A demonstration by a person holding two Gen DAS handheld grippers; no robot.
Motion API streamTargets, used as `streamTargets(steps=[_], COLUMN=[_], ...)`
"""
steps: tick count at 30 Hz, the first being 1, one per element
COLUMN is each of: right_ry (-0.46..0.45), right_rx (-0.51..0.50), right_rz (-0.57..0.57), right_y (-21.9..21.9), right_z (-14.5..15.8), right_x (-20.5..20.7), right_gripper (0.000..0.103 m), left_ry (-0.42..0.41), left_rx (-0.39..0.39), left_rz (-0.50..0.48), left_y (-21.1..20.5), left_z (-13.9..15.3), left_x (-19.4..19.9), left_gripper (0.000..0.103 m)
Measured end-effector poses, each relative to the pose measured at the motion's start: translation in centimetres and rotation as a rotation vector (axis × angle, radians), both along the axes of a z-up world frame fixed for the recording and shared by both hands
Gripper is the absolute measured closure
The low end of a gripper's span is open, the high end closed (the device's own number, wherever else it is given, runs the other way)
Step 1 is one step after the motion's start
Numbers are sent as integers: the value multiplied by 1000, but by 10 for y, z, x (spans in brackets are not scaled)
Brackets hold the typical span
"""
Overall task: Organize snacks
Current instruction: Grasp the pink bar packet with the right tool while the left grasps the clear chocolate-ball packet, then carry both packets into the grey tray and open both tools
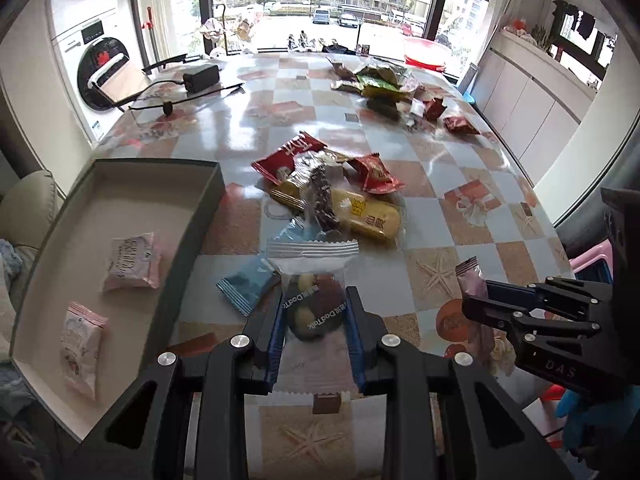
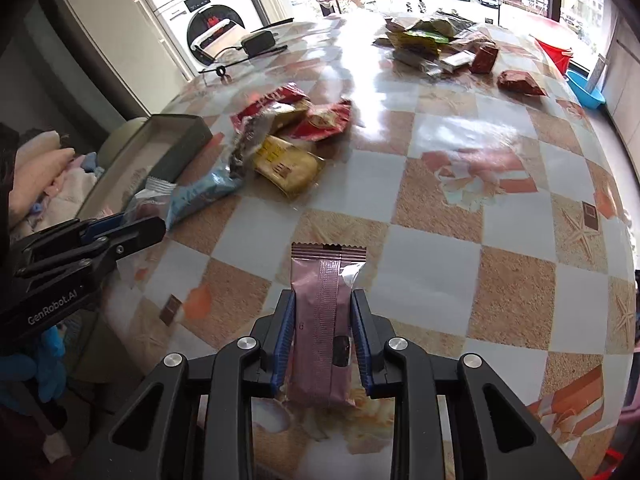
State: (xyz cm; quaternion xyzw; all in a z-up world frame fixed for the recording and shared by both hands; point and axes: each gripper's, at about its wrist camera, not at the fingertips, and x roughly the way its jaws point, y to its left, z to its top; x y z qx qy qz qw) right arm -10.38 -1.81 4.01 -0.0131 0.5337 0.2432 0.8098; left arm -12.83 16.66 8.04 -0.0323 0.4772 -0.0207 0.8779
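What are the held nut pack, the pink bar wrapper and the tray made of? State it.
Nut pack: clear glossy plastic film; the nuts show through.
Pink bar wrapper: metallic-looking film with crimped ends, probably foil-lined plastic.
Tray: matte, thin-walled, likely cardboard.

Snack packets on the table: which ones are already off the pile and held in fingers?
Two: the clear nut packet printed DaoTalk, clamped in the left gripper, and the pink bar, clamped in the right gripper. The red, yellow and blue packets lie loose.
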Motion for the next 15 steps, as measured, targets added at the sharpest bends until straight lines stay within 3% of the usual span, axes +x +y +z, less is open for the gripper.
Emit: streamTargets(steps=[7,15], right_ry=[3,-46], right_rx=[52,72], right_rz=[64,220], right_y=[45,137], right_z=[19,46], right_x=[5,8], right_gripper=[73,73], left_ry=[-66,-96], left_rx=[-27,-47], left_rz=[115,264], left_y=[60,142], left_z=[22,28], left_x=[-11,-20], left_gripper=[73,73])
